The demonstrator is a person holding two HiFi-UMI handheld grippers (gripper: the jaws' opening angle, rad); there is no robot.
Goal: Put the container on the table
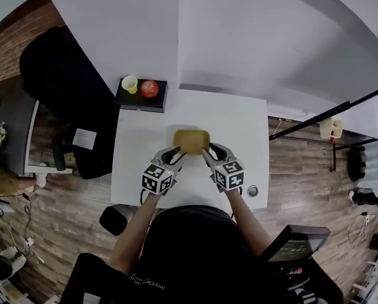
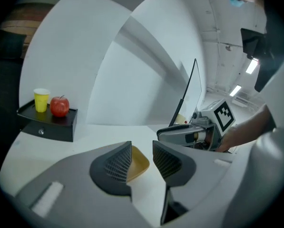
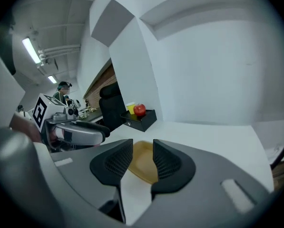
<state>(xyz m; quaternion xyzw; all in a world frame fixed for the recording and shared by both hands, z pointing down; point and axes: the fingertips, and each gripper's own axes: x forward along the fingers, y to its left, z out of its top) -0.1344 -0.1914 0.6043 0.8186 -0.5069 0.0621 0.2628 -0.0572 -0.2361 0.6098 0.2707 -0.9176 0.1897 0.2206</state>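
Here, a shallow mustard-yellow container (image 1: 191,140) is shown lying flat on the white bench (image 1: 239,122), near the middle of its top. The left tool (image 1: 175,152) and the right tool (image 1: 208,151) are held by a person, one at each near corner of the container, with their tips angled inward toward it. In the left gripper view, the jaws of the left tool are seen apart. The rim of the container shows just beside the pad at that view's left, and bare bench is visible between the rim and the other pad, so nothing is clasped and the tool is released. In the right gripper view, the jaws of the right tool are likewise seen apart, with the container framed in the gap beyond them. Neither pad is seen pressing on it, so this tool too is released. At the far left corner of the bench a black box (image 1: 141,97) is placed, on which a yellow cup (image 1: 130,83) and a red apple (image 1: 149,88) stand side by side, well apart from the container. A small round metal object (image 1: 252,190) lies near the right front edge of the bench. A black chair (image 1: 62,81) is seen to the left of the bench, on a wood-plank floor (image 1: 302,170).
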